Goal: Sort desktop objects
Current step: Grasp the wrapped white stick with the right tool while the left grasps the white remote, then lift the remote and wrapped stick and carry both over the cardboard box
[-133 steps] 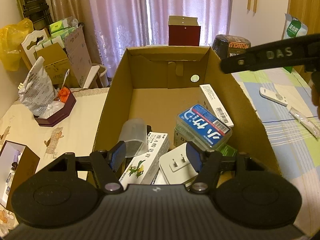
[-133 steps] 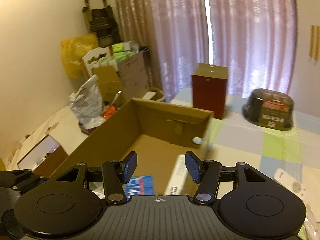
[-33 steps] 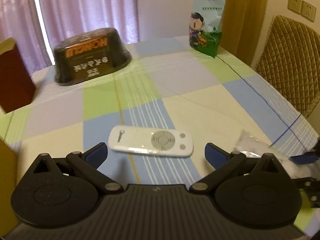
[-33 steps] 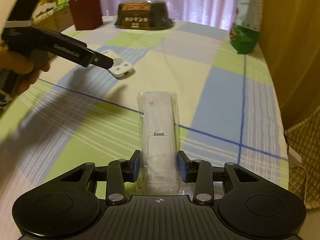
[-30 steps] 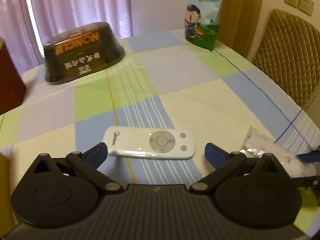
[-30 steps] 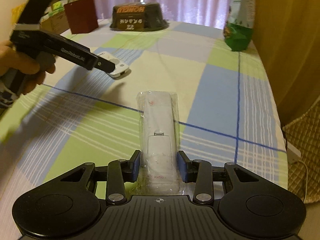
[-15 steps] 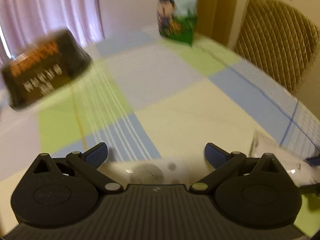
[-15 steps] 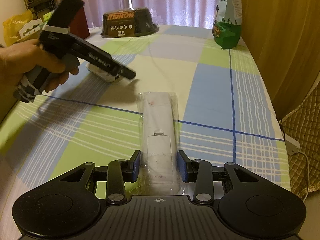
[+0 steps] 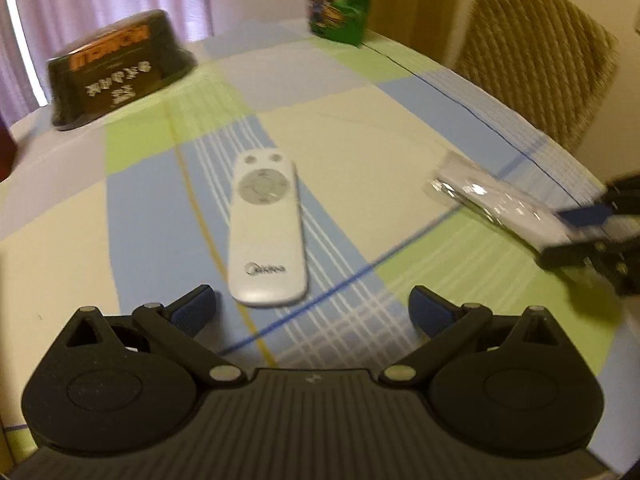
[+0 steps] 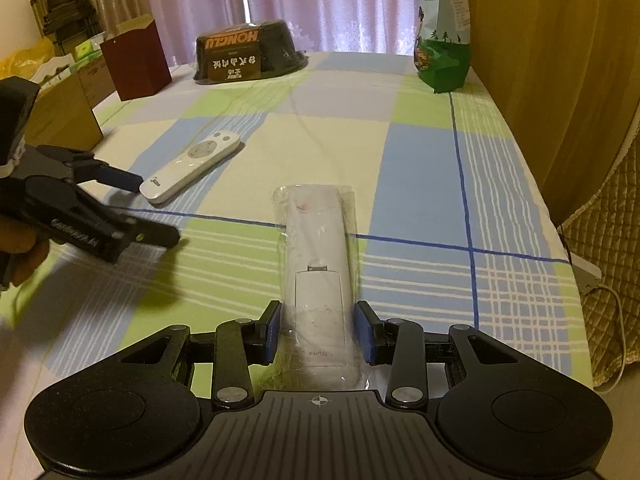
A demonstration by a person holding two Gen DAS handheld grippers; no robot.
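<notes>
Two remotes on the checked counter (image 10: 420, 152): white remote (image 9: 265, 229) lies bare before the left gripper (image 9: 312, 312), jaws spread wide, bagged remote (image 10: 316, 264) pinched by the right gripper (image 10: 319, 334), black bowl (image 10: 248, 54) and green bag (image 10: 442, 36) well beyond.

This is a room in a home, with a table under a checked tablecloth (image 10: 420, 152) as its middle. Behind the table hang pink curtains (image 10: 320, 4), at its right side stands a quilted chair (image 9: 532, 60), and at its far edge stand a snack bag (image 10: 444, 40) and a dark food bowl (image 10: 248, 52).
</notes>
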